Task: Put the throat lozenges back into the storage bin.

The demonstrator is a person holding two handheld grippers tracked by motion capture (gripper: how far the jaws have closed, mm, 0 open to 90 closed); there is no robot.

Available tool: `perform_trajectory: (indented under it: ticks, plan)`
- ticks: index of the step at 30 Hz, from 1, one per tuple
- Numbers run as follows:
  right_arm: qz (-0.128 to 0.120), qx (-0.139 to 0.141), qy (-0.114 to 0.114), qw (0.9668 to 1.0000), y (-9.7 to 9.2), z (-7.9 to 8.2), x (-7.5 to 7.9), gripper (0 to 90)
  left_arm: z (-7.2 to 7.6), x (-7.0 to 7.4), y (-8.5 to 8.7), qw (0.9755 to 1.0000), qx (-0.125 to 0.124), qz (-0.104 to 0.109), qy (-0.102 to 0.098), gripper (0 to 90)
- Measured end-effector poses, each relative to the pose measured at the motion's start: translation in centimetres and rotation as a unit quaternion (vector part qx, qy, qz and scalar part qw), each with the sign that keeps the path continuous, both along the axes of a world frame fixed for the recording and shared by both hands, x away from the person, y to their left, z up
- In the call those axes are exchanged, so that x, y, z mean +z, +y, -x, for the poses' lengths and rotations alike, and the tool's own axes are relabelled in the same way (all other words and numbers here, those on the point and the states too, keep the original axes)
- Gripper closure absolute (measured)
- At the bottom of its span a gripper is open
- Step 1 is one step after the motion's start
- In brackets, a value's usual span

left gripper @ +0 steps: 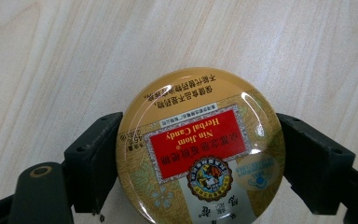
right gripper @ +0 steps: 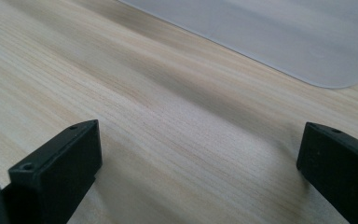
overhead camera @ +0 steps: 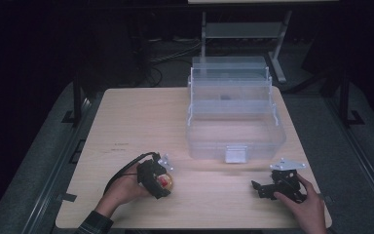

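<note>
- A round, gold-coloured metal candy tin (left gripper: pixel 200 147) with a red label reading "Nin Jom Herbal Candy" is sitting clamped across its width in the left hand-held gripper (left gripper: pixel 200 158). The two black jaws are pressing on opposite sides of its rim, so the printed lid is facing the gripper's camera.
- In the high view the tin (overhead camera: pixel 165 182) is being held low at the near-left part of the pale wooden tabletop (overhead camera: pixel 141 117). Whether it is resting on the wood or just clear of it cannot be told.
- Gripping by the rim is leaving the flat lid and base free, which would probably let the tin be set down level.
- The person's left hand (overhead camera: pixel 122 190) is wrapping the gripper's body from behind, with the forearm in a plaid sleeve (overhead camera: pixel 95 224) entering from the bottom edge. The gripper is pointing forward and to the right, towards the box.
- A clear plastic tiered storage box (overhead camera: pixel 233 114) is standing open at the far-right part of the tabletop, its trays stepped back. It seems the likely destination.
- The right hand-held gripper (right gripper: pixel 200 172) is waiting with its jaws spread wide and nothing between them, low over bare wood near the box's front corner (right gripper: pixel 326 70).
- The right hand (overhead camera: pixel 307 204) is holding that gripper (overhead camera: pixel 265 189) at the near-right edge, pointing left, well apart from the tin.
</note>
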State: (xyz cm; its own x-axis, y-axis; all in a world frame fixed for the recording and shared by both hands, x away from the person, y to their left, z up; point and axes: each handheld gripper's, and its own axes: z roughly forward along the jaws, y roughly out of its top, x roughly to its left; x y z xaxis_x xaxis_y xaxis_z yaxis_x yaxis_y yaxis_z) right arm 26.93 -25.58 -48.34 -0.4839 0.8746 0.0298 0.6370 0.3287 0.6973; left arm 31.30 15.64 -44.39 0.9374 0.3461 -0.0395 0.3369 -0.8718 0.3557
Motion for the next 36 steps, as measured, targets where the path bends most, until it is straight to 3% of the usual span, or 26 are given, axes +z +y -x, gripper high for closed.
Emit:
perform_trajectory:
  ticks: [24,36]
  plan:
    - [0.000,0.000,0.000,1.0000,0.0,0.0,0.0,0.0,-0.2,0.8,0.4,0.9998,0.009,0.016,0.012,19.5]
    - [0.000,0.000,0.000,1.0000,0.0,0.0,0.0,0.0,-0.3,2.1,0.4,0.9995,0.012,0.028,0.007,19.5]
